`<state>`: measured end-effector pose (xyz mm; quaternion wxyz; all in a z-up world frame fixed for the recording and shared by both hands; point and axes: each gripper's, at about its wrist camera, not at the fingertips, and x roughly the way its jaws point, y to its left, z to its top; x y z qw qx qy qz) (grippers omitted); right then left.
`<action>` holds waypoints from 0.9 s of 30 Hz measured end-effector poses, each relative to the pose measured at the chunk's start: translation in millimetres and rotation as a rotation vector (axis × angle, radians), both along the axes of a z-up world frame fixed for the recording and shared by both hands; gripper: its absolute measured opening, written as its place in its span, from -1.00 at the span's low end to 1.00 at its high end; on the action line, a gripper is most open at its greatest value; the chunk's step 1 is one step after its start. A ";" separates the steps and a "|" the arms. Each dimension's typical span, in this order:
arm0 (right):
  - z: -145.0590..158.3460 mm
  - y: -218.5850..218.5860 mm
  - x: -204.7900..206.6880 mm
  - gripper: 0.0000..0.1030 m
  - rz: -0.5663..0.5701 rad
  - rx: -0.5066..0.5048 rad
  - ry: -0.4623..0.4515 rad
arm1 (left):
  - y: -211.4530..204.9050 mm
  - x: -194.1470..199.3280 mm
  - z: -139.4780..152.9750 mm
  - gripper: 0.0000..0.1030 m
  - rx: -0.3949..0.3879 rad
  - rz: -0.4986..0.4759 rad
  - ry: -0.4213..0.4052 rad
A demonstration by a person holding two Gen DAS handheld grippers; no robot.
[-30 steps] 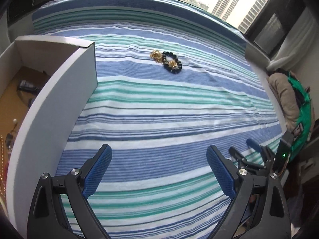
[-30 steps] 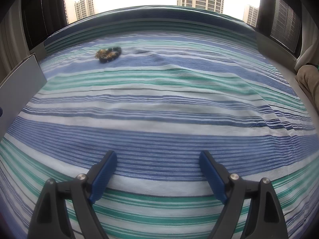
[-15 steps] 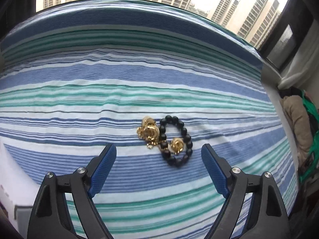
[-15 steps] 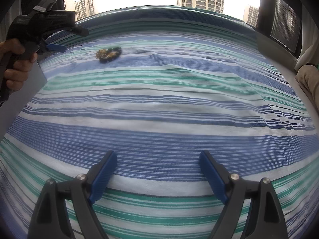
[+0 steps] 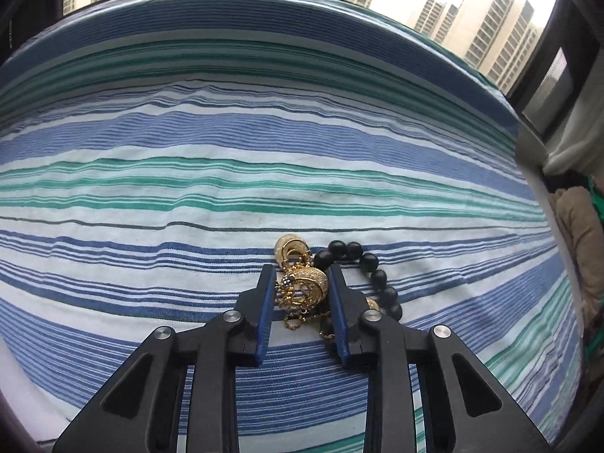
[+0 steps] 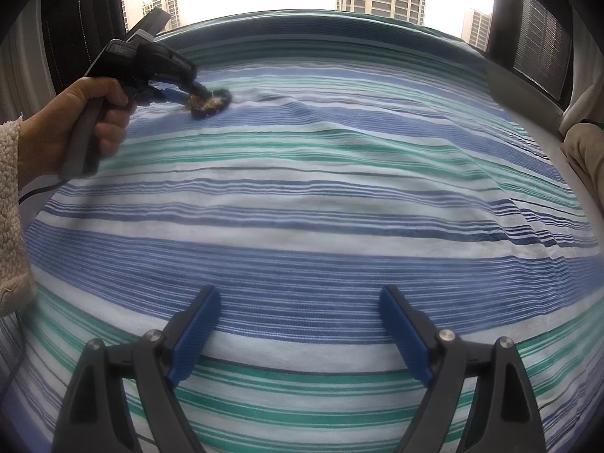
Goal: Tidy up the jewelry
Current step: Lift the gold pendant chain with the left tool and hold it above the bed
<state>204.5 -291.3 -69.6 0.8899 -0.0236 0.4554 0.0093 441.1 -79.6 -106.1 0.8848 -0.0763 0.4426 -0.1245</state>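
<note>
My left gripper advanced since prior frame, pads now clamped on gold jewelry beside black bead bracelet. Right gripper unchanged, spread apart over striped cloth.

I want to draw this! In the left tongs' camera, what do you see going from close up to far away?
Left tongs closed around the gold jewelry → black bead bracelet just past them → striped bedspread → tall apartment buildings outside the window.
</note>
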 end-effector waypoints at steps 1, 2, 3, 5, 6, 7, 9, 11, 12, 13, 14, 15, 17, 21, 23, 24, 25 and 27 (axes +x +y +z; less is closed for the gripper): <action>0.0 0.2 0.0 0.72 0.000 0.000 0.000 | 3.5 -5.8 5.8 -0.49 -0.016 0.001 -0.012; 0.1 0.0 0.1 0.72 0.000 0.000 0.000 | 7.9 -12.7 12.9 -0.49 -0.041 0.006 -0.023; 0.1 0.0 0.1 0.72 0.000 0.000 0.000 | 12.0 -20.0 21.2 -0.49 -0.068 0.003 -0.033; 0.1 0.5 -0.1 0.72 0.000 0.000 0.000 | 18.7 -37.7 39.0 -0.49 -0.092 -0.010 -0.060; 0.1 0.1 0.0 0.72 0.000 0.000 0.000 | 20.9 -47.9 47.8 -0.49 -0.097 -0.022 -0.072; 0.1 0.3 0.0 0.72 0.000 0.000 0.000 | 23.3 -58.3 56.1 -0.49 -0.103 -0.034 -0.081; 0.1 0.6 -0.1 0.72 0.000 0.000 0.000 | 29.1 -81.3 72.8 -0.49 -0.114 -0.052 -0.093; 0.1 0.5 -0.1 0.72 0.000 0.000 0.000 | 34.0 -105.0 88.4 -0.49 -0.129 -0.070 -0.103; 0.2 0.1 -0.1 0.72 0.000 0.000 0.000 | 36.2 -117.8 95.2 -0.49 -0.133 -0.076 -0.105; 0.2 0.3 -0.1 0.72 0.000 0.000 0.000 | 40.0 -131.4 100.8 -0.49 -0.140 -0.082 -0.106; 0.2 0.4 -0.1 0.72 0.000 0.000 0.000 | 44.0 -145.1 105.5 -0.49 -0.148 -0.090 -0.104; 0.2 0.0 -0.1 0.72 0.000 0.000 0.000 | 45.6 -158.4 109.2 -0.49 -0.157 -0.098 -0.102; 0.2 -0.1 0.0 0.72 0.000 0.000 0.000 | 52.1 -183.3 114.7 -0.49 -0.162 -0.110 -0.101; 0.2 0.0 -0.1 0.72 0.001 0.000 0.000 | 63.8 -229.3 115.2 -0.49 -0.146 -0.130 -0.087; 0.2 -0.5 0.0 0.72 0.001 0.000 0.000 | 68.5 -250.7 107.5 -0.49 -0.131 -0.138 -0.072; 0.2 -0.6 0.0 0.72 0.001 0.000 0.000 | 71.5 -262.5 102.1 -0.48 -0.126 -0.142 -0.066; 0.1 -0.4 -0.1 0.72 0.001 0.000 0.000 | 74.6 -272.1 96.5 -0.48 -0.124 -0.143 -0.057; 0.1 -0.3 -0.1 0.72 0.001 0.000 0.000 | 82.1 -289.6 85.8 -0.48 -0.121 -0.137 -0.036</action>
